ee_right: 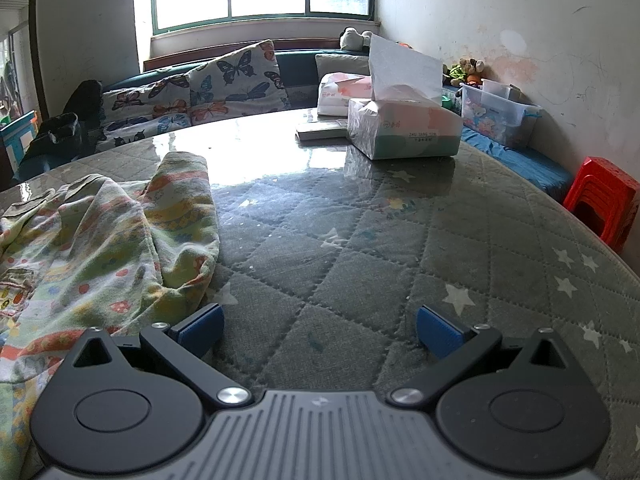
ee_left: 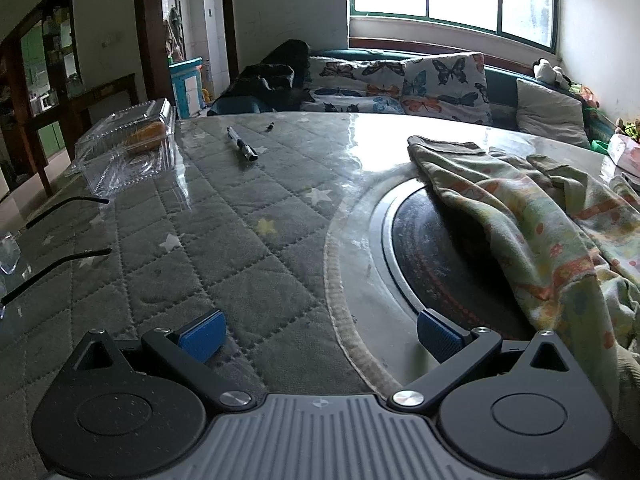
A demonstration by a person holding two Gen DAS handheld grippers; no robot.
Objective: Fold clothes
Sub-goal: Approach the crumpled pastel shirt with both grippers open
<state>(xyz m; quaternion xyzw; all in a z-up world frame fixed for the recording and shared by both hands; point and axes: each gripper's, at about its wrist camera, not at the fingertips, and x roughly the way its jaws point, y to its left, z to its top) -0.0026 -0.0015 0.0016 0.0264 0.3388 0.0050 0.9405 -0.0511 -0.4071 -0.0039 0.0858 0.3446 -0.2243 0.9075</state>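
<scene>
A crumpled pale green garment with an orange and yellow print (ee_left: 532,224) lies on the round table, to the right in the left wrist view and to the left in the right wrist view (ee_right: 104,236). Two cuffed ends point toward the window. My left gripper (ee_left: 318,334) is open and empty, low over the table just left of the garment. My right gripper (ee_right: 318,328) is open and empty, just right of the garment, its left finger (ee_right: 200,330) close to the cloth's edge.
The table has a grey quilted star cover (ee_left: 224,248) under glass and a dark round inset (ee_left: 436,252). A clear plastic clamshell box (ee_left: 128,148) and a pen (ee_left: 242,146) lie far left. Tissue boxes (ee_right: 402,132) stand far right. A sofa with butterfly cushions (ee_left: 400,84) stands behind, a red stool (ee_right: 604,196) at the right.
</scene>
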